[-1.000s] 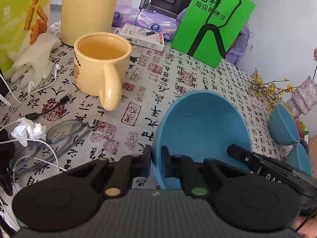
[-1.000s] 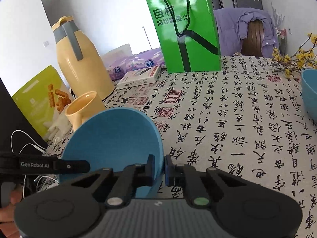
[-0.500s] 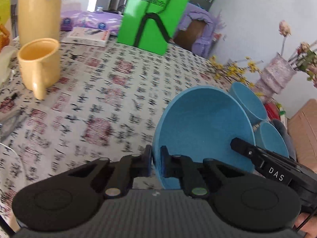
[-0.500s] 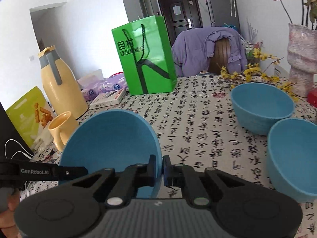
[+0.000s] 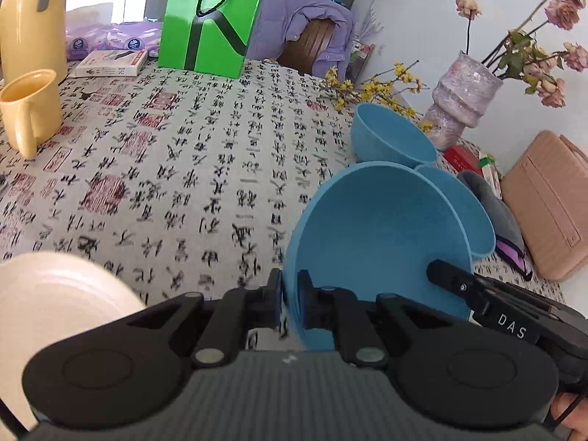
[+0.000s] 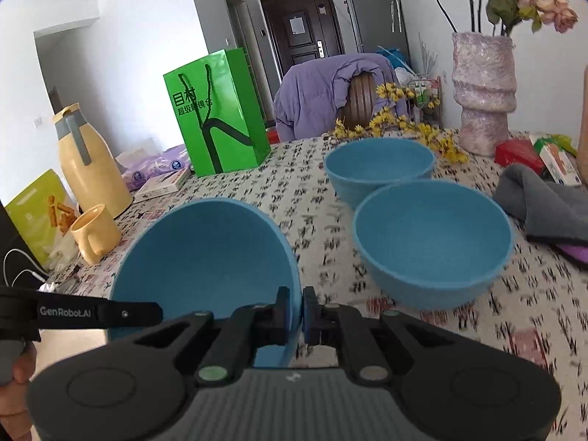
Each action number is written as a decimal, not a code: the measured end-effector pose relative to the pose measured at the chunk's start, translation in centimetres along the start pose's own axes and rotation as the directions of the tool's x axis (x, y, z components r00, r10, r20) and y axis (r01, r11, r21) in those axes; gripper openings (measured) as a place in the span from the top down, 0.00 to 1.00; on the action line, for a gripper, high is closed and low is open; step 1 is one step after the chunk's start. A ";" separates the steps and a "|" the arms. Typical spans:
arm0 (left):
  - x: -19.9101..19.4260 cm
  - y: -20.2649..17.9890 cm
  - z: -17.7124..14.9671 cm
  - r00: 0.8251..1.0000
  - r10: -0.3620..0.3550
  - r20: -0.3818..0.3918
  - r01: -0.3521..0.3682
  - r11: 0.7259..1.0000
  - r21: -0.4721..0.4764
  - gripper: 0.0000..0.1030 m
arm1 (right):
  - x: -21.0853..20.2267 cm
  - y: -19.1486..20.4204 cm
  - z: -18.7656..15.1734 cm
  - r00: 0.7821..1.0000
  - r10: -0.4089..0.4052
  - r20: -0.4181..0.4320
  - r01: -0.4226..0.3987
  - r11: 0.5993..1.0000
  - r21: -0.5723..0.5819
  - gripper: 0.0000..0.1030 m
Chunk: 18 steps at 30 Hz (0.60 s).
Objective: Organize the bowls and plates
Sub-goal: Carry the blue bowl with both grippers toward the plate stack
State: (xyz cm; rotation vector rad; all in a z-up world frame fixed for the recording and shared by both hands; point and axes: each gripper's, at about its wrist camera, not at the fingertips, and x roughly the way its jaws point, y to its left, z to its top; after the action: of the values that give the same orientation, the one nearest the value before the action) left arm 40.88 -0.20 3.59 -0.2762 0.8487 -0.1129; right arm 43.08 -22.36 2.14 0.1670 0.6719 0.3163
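Observation:
Both grippers hold one blue bowl by its rim, above the table. My left gripper is shut on its left rim. My right gripper is shut on the right rim of the same bowl. Two more blue bowls stand on the table to the right: a near one and a far one. They also show in the left wrist view, the near one partly behind the held bowl, the far one beyond. A cream plate sits at the lower left.
A yellow mug, a yellow thermos, a green paper bag and a small box stand at the left and back. A vase, yellow flowers, a grey cloth and a pink case lie to the right.
Both grippers have carried the held bowl to the right across the table. The two other bowls are now close beside it, and the mug has dropped back to the left.

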 end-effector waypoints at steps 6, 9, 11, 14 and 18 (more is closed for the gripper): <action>-2.6 -0.6 -3.9 1.000 0.007 0.015 -0.007 1.000 0.020 0.91 | -2.6 0.0 -3.5 1.000 0.020 -0.009 -0.020 1.000 0.015 0.94; -3.4 -0.5 -6.1 1.000 -0.003 -0.005 0.003 1.000 0.008 0.91 | -4.2 -0.3 -5.2 0.999 0.038 -0.017 -0.038 0.999 0.039 0.94; -3.9 -0.5 -7.3 1.000 -0.015 -0.018 0.015 1.000 0.002 0.91 | -5.4 -0.3 -6.3 0.999 0.035 -0.021 -0.034 0.999 0.035 0.93; -4.5 -0.6 -8.5 0.999 -0.029 -0.023 0.029 1.000 -0.005 0.90 | -6.8 -0.3 -7.5 0.999 0.031 -0.027 -0.031 0.999 0.034 0.93; -4.8 -0.4 -9.5 0.999 -0.037 -0.036 0.036 0.999 -0.016 0.90 | -7.7 -0.4 -8.6 0.998 0.036 -0.047 -0.034 0.998 0.047 0.93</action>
State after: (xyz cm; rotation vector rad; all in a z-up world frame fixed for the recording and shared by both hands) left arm 30.55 -1.47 1.27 -0.3045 0.8811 -0.1463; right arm 32.04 -24.96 -0.15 0.2163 0.7246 0.3394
